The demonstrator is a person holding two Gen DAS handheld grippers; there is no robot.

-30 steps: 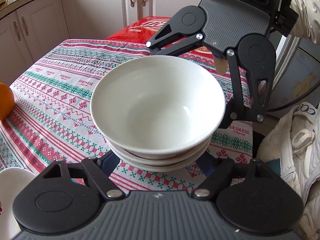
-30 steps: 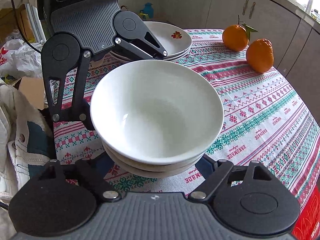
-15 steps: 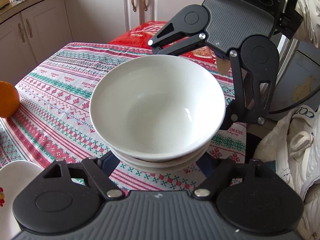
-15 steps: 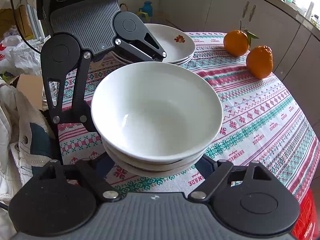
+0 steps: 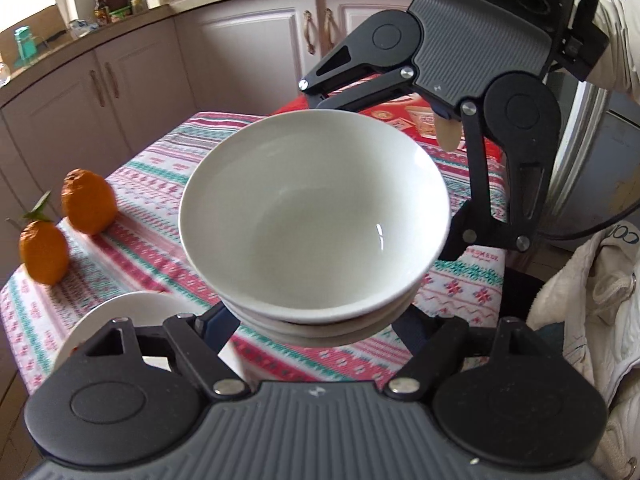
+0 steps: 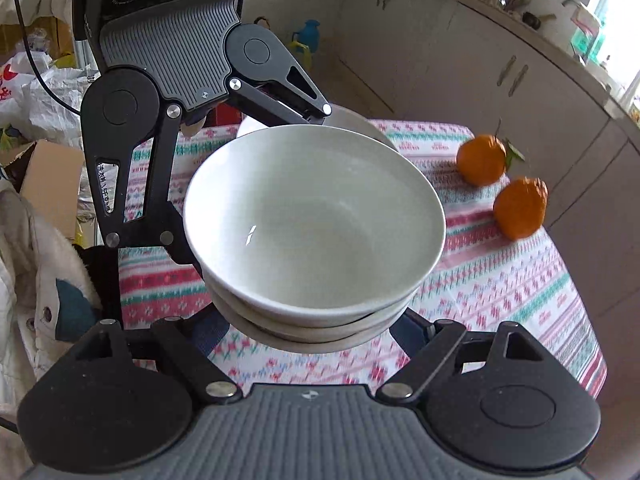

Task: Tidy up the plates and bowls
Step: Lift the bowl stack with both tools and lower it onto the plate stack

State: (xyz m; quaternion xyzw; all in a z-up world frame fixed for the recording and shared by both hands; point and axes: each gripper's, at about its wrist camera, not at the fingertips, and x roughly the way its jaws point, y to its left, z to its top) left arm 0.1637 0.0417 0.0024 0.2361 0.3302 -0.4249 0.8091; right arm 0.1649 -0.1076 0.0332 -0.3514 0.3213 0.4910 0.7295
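A stack of white bowls (image 5: 316, 224) is held in the air above the patterned tablecloth (image 5: 152, 240), gripped from opposite sides by both grippers. My left gripper (image 5: 316, 320) is shut on the stack's near side; the right gripper's black linkage (image 5: 472, 92) faces it from the far side. In the right wrist view the bowl stack (image 6: 316, 224) fills the middle, my right gripper (image 6: 316, 328) is shut on it, and the left gripper's body (image 6: 168, 80) stands opposite. A stack of white plates (image 5: 120, 312) lies on the table below left; it also shows behind the bowls (image 6: 360, 120).
Two oranges (image 5: 64, 220) lie on the table near the plates, also in the right wrist view (image 6: 500, 184). A red package (image 5: 420, 116) sits at the table's far end. Kitchen cabinets (image 5: 132, 80) surround the table. A white jacket (image 5: 580, 300) lies beside it.
Both grippers have lifted the bowl stack higher and carried it toward the plates and oranges, which have come further into view.
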